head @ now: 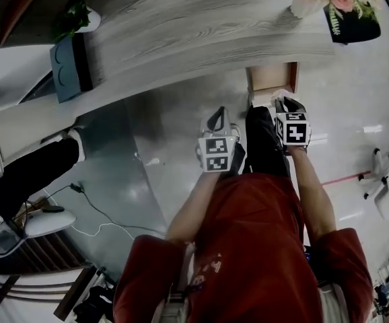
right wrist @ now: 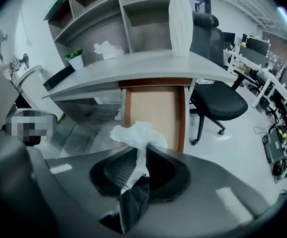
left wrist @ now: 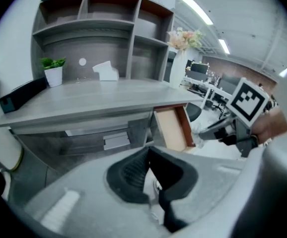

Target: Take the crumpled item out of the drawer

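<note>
1. Jaws of the right tool (right wrist: 142, 157) are clenched on the crumpled item (right wrist: 136, 134), a thin, white, translucent wad. Its narrow lower part is pinched between the pads, and its bunched top sticks out past the tips.
2. Held this way, the crumpled item is in the air, clear of the drawer (right wrist: 156, 107) and just above its open front end.
3. The drawer stands pulled out from under the surface (right wrist: 148, 63). Its pale wooden bottom is in view between reddish-brown side walls.
4. The left tool (left wrist: 148, 152) is clenched with nothing in it, and its two black pads meet at the tips.
5. In the head view both tools sit side by side in front of the person's red top (head: 248, 247). The right one is closer to the drawer.
6. On the surface a white vase (right wrist: 181, 19) with flowers stands directly behind the drawer. A small potted plant (right wrist: 75, 59) and a white tissue box (right wrist: 106, 48) stand farther left, in front of open shelves (right wrist: 99, 14).
7. A black office chair (right wrist: 218, 103) stands on the pale floor (right wrist: 243, 148) to the right of the drawer.
</note>
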Demonstrator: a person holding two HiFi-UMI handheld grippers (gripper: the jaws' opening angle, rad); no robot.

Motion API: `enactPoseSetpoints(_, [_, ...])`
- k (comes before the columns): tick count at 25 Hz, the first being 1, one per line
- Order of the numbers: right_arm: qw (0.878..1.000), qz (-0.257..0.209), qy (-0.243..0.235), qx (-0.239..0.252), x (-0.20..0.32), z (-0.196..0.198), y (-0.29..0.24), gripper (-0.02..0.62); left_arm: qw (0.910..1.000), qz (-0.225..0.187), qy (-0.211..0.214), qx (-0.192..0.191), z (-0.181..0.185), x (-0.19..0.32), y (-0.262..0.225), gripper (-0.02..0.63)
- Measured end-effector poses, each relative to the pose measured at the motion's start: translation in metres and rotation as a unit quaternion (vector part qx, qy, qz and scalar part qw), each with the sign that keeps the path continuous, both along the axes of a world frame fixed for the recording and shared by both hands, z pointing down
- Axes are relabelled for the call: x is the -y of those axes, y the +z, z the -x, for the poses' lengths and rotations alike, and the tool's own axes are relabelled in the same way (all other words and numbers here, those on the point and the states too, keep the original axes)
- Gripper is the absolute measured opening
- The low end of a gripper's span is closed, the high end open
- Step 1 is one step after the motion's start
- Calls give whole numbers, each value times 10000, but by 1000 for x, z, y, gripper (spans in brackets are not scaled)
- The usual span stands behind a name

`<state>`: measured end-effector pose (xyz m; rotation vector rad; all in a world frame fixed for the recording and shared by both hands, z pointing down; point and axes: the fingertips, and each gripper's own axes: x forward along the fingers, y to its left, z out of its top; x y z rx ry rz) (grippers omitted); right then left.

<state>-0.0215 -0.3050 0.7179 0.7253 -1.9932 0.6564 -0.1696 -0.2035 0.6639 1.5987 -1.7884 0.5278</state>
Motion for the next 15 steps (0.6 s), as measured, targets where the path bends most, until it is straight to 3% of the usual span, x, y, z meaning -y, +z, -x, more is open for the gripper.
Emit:
enactPoseSetpoints(9, [9983, -476, -199, 266, -32, 7, -66, 60, 9992, -383, 95, 37, 17, -21, -57, -3])
enactPoseSetpoints(15, [9966, -598, 31, 567, -51, 8, -100, 60, 9978, -633, 156, 148, 30, -36, -91, -3])
